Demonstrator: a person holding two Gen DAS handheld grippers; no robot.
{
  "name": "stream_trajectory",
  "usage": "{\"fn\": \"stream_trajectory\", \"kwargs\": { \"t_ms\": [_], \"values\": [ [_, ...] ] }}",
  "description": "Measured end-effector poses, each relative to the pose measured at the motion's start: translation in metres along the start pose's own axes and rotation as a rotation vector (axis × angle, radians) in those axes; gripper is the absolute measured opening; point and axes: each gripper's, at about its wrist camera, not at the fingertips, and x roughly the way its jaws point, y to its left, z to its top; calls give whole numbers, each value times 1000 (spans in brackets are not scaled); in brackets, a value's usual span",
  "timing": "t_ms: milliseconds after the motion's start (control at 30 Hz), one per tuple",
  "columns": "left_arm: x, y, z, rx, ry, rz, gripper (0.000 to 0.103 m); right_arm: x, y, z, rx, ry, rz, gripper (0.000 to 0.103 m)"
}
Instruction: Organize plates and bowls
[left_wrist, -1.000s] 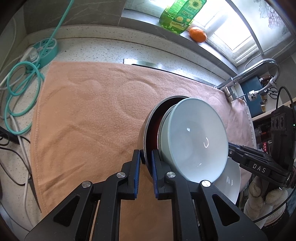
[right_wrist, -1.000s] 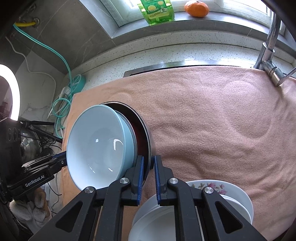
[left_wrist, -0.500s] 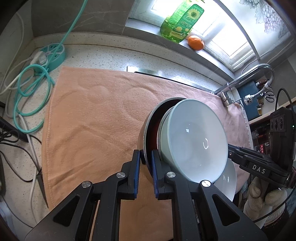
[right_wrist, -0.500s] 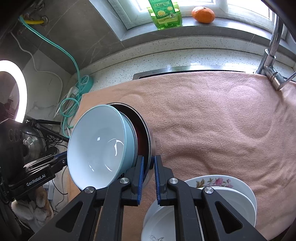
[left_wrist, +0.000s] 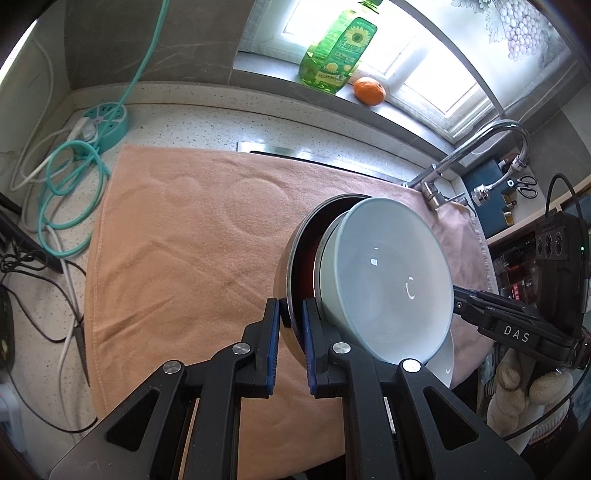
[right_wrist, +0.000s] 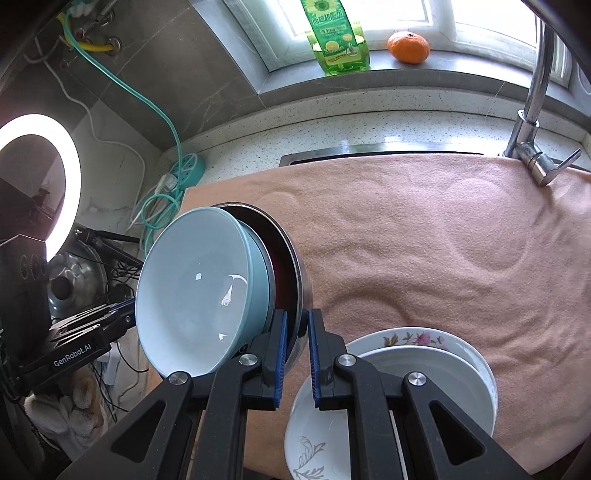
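Left wrist view: left gripper (left_wrist: 291, 334) clamps the steel bowl's (left_wrist: 295, 251) rim; a pale blue bowl (left_wrist: 388, 280) nests inside, above the towel (left_wrist: 184, 240).

Right wrist view: right gripper (right_wrist: 296, 347) pinches the opposite rim, beside stacked white plates (right_wrist: 424, 362).

Pale blue bowl (left_wrist: 388, 280) is nested in a steel bowl (right_wrist: 295, 273) with a dark red inside, both tipped up on edge. Down on the towel there's a stack of white plates (right_wrist: 417, 373); the bottom one has a floral rim.

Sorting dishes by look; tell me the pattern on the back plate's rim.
Pink flowers on the plate, clearest in right wrist view.
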Motion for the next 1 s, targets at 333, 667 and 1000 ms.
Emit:
{"fn": "stream_trajectory", "kwargs": {
  "t_ms": [333,667,1000],
  "values": [
    [1,-45,-22,-2,-12,-14,10,-37,-27,-18,-22,-8,-1,10],
    [16,-84,-49,-12,13,-25,10,-62,-70,-48,-19,6,-11,10],
    [29,-104,-69,-33,42,-18,10,-69,-99,-71,-15,31,-15,10]
  ]
}}
